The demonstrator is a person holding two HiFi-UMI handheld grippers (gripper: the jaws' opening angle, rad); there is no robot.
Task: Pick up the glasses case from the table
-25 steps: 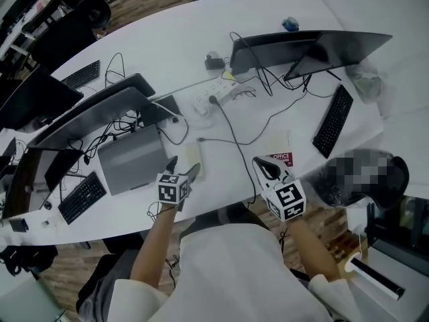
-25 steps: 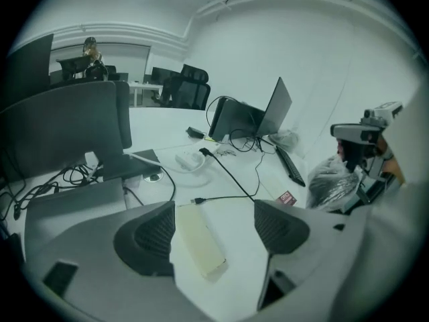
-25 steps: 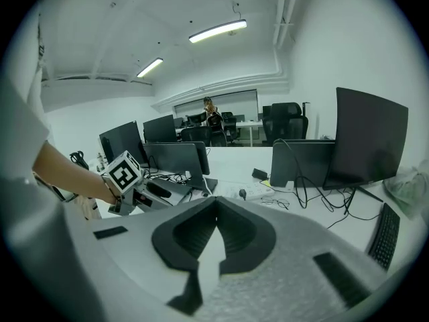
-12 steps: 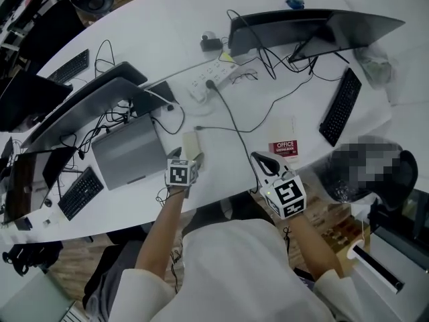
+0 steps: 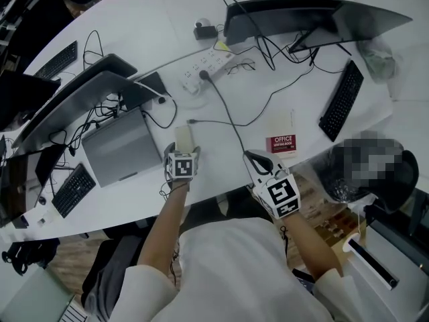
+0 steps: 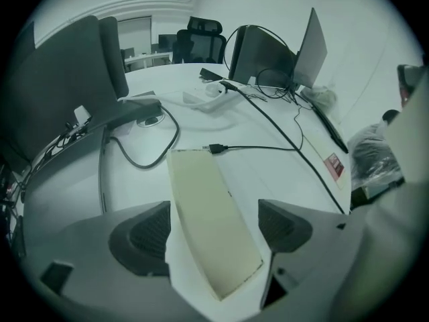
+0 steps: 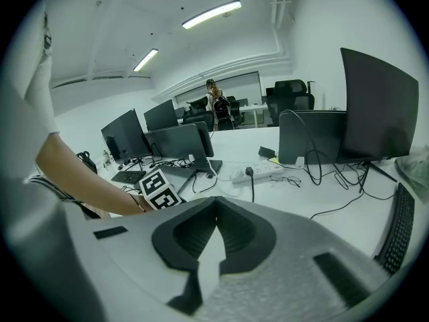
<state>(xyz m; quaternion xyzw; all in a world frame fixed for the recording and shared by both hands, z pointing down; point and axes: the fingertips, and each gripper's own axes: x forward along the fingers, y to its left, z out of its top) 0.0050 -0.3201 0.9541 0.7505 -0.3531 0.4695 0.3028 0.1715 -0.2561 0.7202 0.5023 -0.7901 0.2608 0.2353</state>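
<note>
The left claw (image 6: 216,228) points steeply down at the table (image 5: 134,29) with its jaws wide apart, and they have just been opening further. The glasses case (image 6: 201,193), a long cream box, lies flat between the two dark pads (image 6: 149,237). White table shows on either side of it, so neither pad presses on it. The case lies close to the near edge of the table and runs lengthwise away from the person. Its near end sits under the claw.

Just past the far end of the case lies the plug of a thin black cable (image 6: 218,148), which trails off to the right. Just left of the case sits a closed grey laptop (image 5: 120,149).

The right claw (image 7: 216,201) is closed, pad tips meeting, with nothing in it. It hangs over the near edge of the table, to the right of the left claw and well apart from it. A thicker black cord (image 5: 228,116) runs between the two claws from a white power strip (image 5: 208,64) farther back. To the right, beyond the right claw, lies a small packet with a red label (image 5: 281,142), and farther right a black keyboard (image 5: 342,102).
</note>
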